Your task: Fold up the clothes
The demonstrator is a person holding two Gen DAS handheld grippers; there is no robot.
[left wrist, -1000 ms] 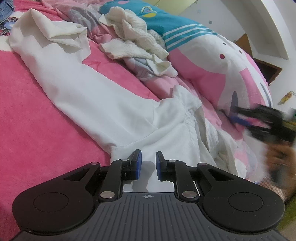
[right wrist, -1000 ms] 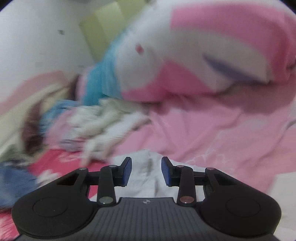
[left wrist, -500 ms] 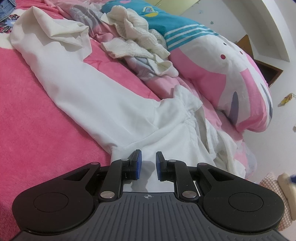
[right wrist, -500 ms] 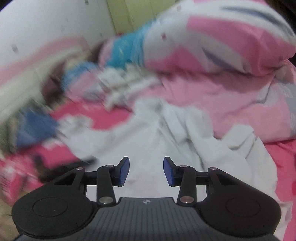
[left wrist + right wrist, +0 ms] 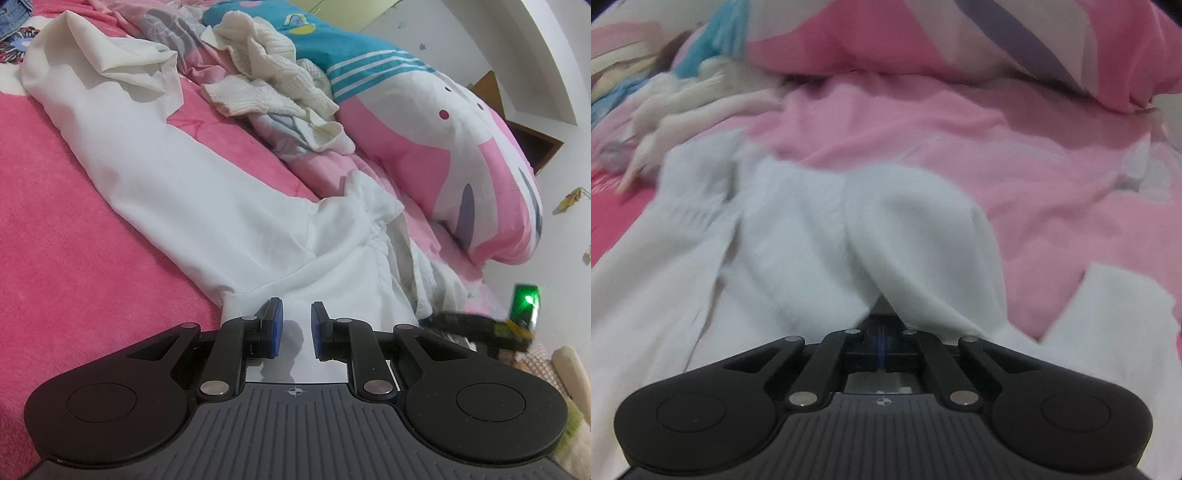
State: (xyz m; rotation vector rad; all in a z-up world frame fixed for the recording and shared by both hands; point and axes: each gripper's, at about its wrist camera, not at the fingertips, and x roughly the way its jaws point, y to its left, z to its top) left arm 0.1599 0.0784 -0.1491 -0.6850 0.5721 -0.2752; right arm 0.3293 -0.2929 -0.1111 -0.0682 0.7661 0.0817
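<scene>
A long white garment [image 5: 192,206] lies stretched across the pink blanket [image 5: 55,236], its gathered waist end [image 5: 373,236] near the camera. My left gripper [image 5: 297,325] sits at that end's hem, its blue pads a little apart with white fabric filling the gap. In the right wrist view the same white garment [image 5: 820,229] bunches up over my right gripper [image 5: 882,325], whose jaws are closing fully on a fold of it. The right gripper [image 5: 480,325] also shows, blurred, low at the right of the left wrist view.
A cream knitted piece [image 5: 266,74] is heaped beyond the garment. A large pink, white and teal pillow [image 5: 443,140] lies to the right. Pale pink bedding [image 5: 979,147] spreads behind the fold. The bed's edge and a white wall [image 5: 576,229] are at far right.
My right gripper dropped down onto the white garment and shut on a fold of it. It has come back into the left wrist view. The left gripper has not moved.
</scene>
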